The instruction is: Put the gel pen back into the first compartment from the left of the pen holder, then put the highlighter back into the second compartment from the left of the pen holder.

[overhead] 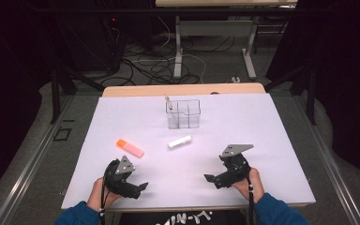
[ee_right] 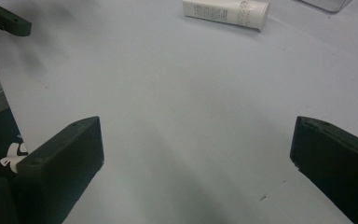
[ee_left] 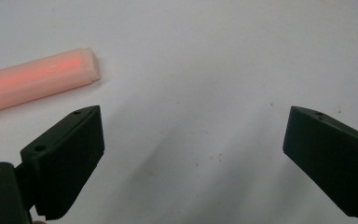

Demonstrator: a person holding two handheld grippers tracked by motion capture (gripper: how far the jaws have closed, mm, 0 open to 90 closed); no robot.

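Now | white tube (overhead: pixel 180 141) ahead of right gripper (overhead: pixel 209 178), apart | jaws wide

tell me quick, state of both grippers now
left gripper: open, holding nothing
right gripper: open, holding nothing

No legible text
The white tube (ee_right: pixel 226 12), top of the right gripper view, bears fine print too small and blurred to read.

Orange highlighter (overhead: pixel 130 147); white tube (overhead: pixel 180 141), grey print; clear organizer (overhead: pixel 183 114); white table (overhead: pixel 243 122).
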